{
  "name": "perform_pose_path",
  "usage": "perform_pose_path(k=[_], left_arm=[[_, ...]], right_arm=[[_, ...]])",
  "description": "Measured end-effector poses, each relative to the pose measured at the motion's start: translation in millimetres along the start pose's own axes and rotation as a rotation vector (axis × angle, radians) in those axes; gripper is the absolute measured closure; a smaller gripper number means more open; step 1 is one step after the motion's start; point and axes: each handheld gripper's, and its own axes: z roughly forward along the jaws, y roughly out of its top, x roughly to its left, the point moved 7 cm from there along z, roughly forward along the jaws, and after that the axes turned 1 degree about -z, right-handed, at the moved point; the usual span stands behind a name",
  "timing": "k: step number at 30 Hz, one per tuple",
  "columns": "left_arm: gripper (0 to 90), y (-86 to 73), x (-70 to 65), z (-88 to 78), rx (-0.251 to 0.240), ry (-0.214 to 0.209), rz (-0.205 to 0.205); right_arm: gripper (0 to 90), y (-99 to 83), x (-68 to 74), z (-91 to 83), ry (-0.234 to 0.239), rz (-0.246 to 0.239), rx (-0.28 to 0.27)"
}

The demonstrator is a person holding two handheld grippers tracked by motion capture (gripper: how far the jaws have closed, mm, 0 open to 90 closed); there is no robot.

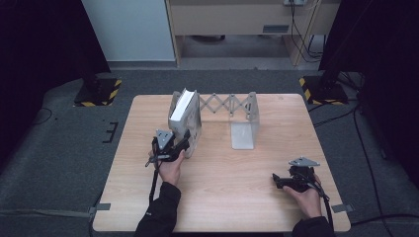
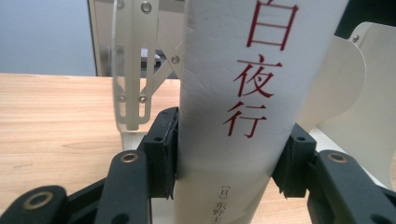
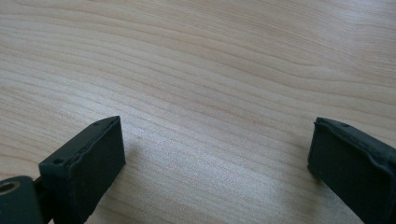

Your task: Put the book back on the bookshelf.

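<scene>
Two hand-held grippers work over a pale wooden table point(image 1: 222, 197). The landmark is an expandable metal book rack point(image 1: 232, 106) standing toward the far side of the table, with upright end plates joined by a scissor lattice.

A thick white book point(image 1: 182, 109) stands upright against the rack's left end plate. Its spine point(image 2: 233, 112), printed with red characters, faces the person. The left gripper point(image 1: 180, 143) reaches in from the near side of the rack, and in the left gripper view its two black jaws press on either side of the book low on the spine, clamped around its full thickness.

The right gripper point(image 1: 279, 180) rests well to the near right of the rack, held just above bare wood. Its jaws stand wide apart with nothing between them.

The book looks stiff and fairly heavy for its size, with a smooth, possibly slippery cover. A firm hold across the spine, as here, seems sound. Held so low, the tall block could tip as it moves, so a grip nearer mid-height might steady it better.
</scene>
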Motion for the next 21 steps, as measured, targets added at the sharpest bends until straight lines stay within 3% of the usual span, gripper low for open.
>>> perform_pose_path(k=[8, 13, 21], left_arm=[[49.3, 2.3, -1.3, 9.4, -0.004, 0.030, -0.010], [51.6, 2.7, -3.4, 1.9, 0.026, 0.065, 0.044], [52.5, 2.6, 3.1, -6.8, 0.016, 0.078, 0.037]], right_arm=[[4.2, 0.1, 0.0, 0.1, -0.001, 0.002, 0.000], [4.2, -0.1, -0.1, 0.0, 0.000, -0.002, 0.001], [4.2, 0.0, 0.0, 0.0, -0.001, -0.001, 0.000]])
